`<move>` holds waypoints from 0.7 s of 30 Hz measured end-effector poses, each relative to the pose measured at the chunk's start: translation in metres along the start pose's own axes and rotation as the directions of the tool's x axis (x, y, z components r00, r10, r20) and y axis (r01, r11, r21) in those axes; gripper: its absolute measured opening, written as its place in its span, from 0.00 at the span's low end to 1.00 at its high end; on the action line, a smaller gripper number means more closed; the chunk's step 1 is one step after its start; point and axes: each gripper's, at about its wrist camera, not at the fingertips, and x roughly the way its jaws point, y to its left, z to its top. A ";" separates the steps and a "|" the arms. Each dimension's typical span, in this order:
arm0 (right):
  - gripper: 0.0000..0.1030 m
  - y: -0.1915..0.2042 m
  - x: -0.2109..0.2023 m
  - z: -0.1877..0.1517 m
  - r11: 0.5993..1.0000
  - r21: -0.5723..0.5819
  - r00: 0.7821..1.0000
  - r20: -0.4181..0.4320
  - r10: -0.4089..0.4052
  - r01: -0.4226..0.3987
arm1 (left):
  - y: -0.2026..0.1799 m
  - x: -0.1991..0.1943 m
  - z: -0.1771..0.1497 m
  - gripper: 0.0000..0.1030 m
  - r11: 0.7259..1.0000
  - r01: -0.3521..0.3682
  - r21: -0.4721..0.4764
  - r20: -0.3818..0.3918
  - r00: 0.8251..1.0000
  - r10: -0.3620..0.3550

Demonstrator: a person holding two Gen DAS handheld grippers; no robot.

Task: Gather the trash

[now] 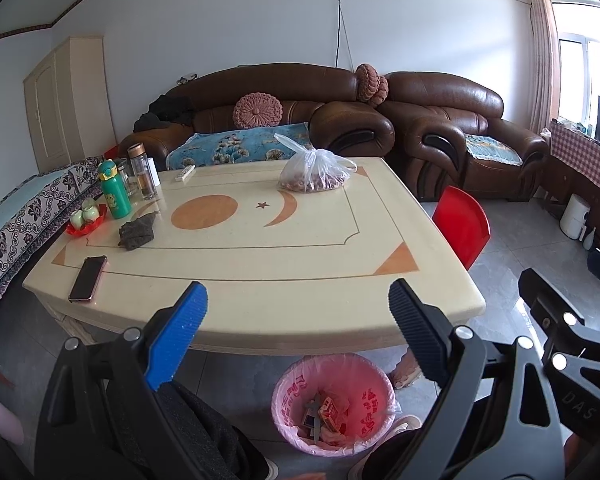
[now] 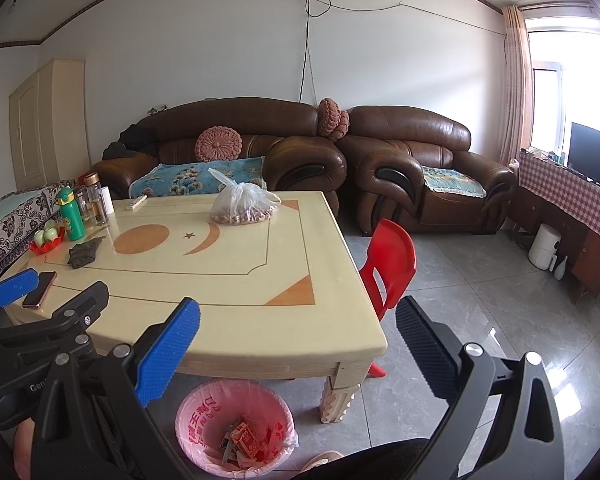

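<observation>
1. I am facing the big cream stone-topped table with orange sun-and-moon inlay [image 1: 260, 248], and nothing that looks like loose trash is lying on its near half.
2. Under its near edge is standing the round bin lined with a pink plastic bag [image 1: 334, 404], already holding red cartons and scraps; in the right wrist view the same bin [image 2: 236, 424] is sitting just beside the near right table leg.
3. Toward the far right corner is resting a knotted clear plastic bag of reddish-brown bits [image 1: 314, 174]; I cannot tell whether it is rubbish or food.
4. Near the left edge are lying a crumpled dark grey cloth [image 1: 137, 232] and a dark phone [image 1: 88, 279], with a green bottle [image 1: 114, 196] behind them.
5. I am holding my left gripper [image 1: 298, 304] spread wide and empty over the near edge.
6. My right gripper [image 2: 298, 320] is likewise released, gripping nothing.
7. I judge collecting is nearly done; the next move calls for scanning the table, and reaching far across if that bag is trash.
</observation>
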 end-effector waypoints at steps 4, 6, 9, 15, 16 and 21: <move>0.93 0.000 0.001 0.000 1.000 0.000 1.000 0.000 0.001 -0.001 | 0.001 -0.001 -0.002 0.87 1.000 0.000 0.002 0.004 1.000 0.000; 0.93 0.000 0.001 0.000 1.000 -0.002 1.000 -0.001 0.001 -0.001 | 0.001 -0.001 -0.002 0.87 1.000 -0.002 0.000 0.004 1.000 0.002; 0.93 0.001 0.002 0.000 1.000 -0.001 1.000 -0.001 0.002 -0.002 | 0.002 -0.001 -0.003 0.87 1.000 -0.001 -0.003 0.003 1.000 0.001; 0.93 0.001 0.003 -0.001 1.000 0.007 1.000 0.000 0.001 -0.001 | 0.005 0.003 -0.004 0.87 1.000 0.003 -0.002 -0.014 1.000 -0.004; 0.93 0.001 0.003 -0.002 1.000 0.008 1.000 0.000 0.001 -0.001 | 0.005 0.004 -0.004 0.87 1.000 0.008 -0.001 -0.016 1.000 -0.008; 0.93 0.000 0.003 -0.003 1.000 0.009 1.000 -0.002 0.003 -0.003 | 0.004 0.002 -0.003 0.87 1.000 0.003 0.008 -0.001 1.000 -0.003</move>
